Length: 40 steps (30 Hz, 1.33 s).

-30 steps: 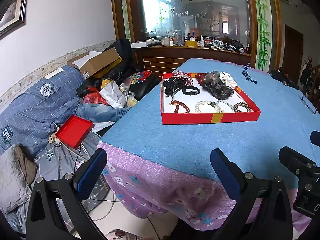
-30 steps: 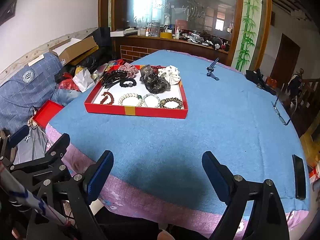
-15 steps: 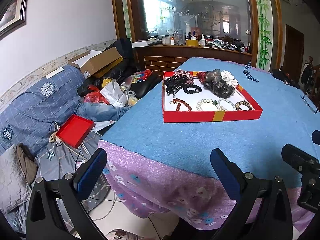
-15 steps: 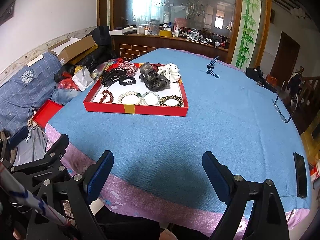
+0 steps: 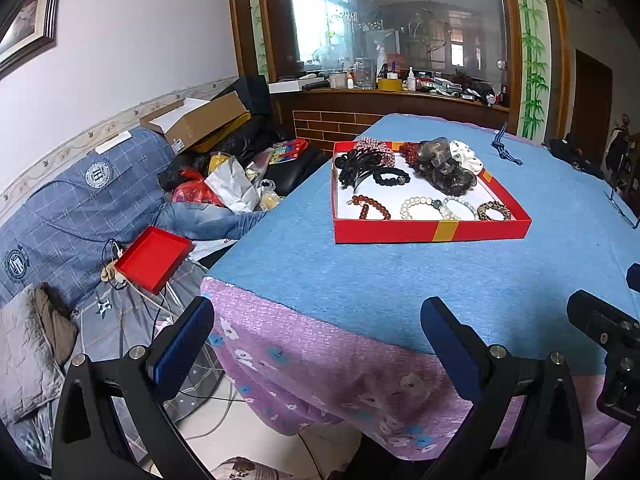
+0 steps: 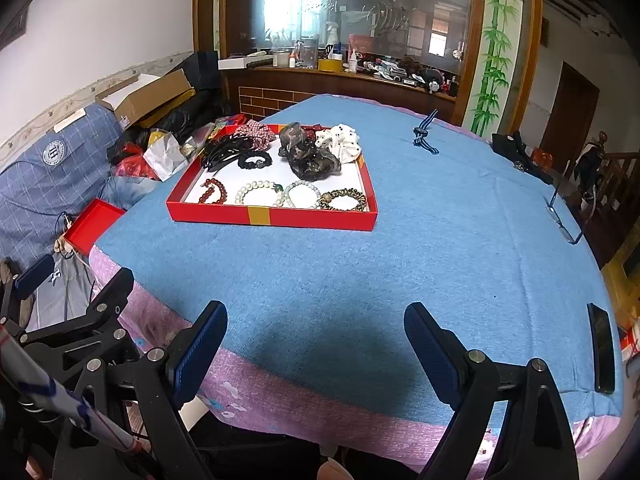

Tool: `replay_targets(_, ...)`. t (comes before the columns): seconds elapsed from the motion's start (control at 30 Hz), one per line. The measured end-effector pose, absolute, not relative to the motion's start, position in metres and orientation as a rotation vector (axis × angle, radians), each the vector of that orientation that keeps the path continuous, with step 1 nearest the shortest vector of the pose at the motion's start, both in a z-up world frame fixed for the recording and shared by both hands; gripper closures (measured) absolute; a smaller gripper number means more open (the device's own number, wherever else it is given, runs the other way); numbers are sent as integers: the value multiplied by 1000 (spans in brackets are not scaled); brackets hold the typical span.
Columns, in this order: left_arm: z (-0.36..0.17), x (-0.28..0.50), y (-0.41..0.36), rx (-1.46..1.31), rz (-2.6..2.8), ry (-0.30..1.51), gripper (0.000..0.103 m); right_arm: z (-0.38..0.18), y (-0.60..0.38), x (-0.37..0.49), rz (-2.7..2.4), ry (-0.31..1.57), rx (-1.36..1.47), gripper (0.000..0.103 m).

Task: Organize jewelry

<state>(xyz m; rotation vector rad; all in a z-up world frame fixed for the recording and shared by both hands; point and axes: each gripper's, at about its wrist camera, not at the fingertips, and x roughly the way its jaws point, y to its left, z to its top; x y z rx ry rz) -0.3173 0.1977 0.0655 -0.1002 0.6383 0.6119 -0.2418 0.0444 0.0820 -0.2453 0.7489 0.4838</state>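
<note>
A red tray (image 5: 432,233) stands on the blue tablecloth, well beyond both grippers. Along its front lie a red-brown bead bracelet (image 5: 370,207), a white pearl bracelet (image 5: 418,207) and a leopard-patterned bracelet (image 5: 494,211). Behind them are a black bead bracelet (image 5: 391,178), a black hair claw (image 5: 354,166) and a dark scrunchie (image 5: 444,168). The same tray (image 6: 272,216) shows in the right wrist view. My left gripper (image 5: 316,320) hangs open over the table's near left corner. My right gripper (image 6: 316,316) is open above the near edge, nothing between its fingers.
A blue cord (image 6: 424,136) lies behind the tray, glasses (image 6: 564,220) at the right edge, a dark phone (image 6: 600,348) at the near right. A red lid (image 5: 154,258) rests on the cluttered sofa left of the table.
</note>
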Motion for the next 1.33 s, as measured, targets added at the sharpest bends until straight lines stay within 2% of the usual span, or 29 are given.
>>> replay_targets(1.33, 73, -311, 200, -58, 636, 657, 0, 83, 34, -226, 454, 773, -197, 10)
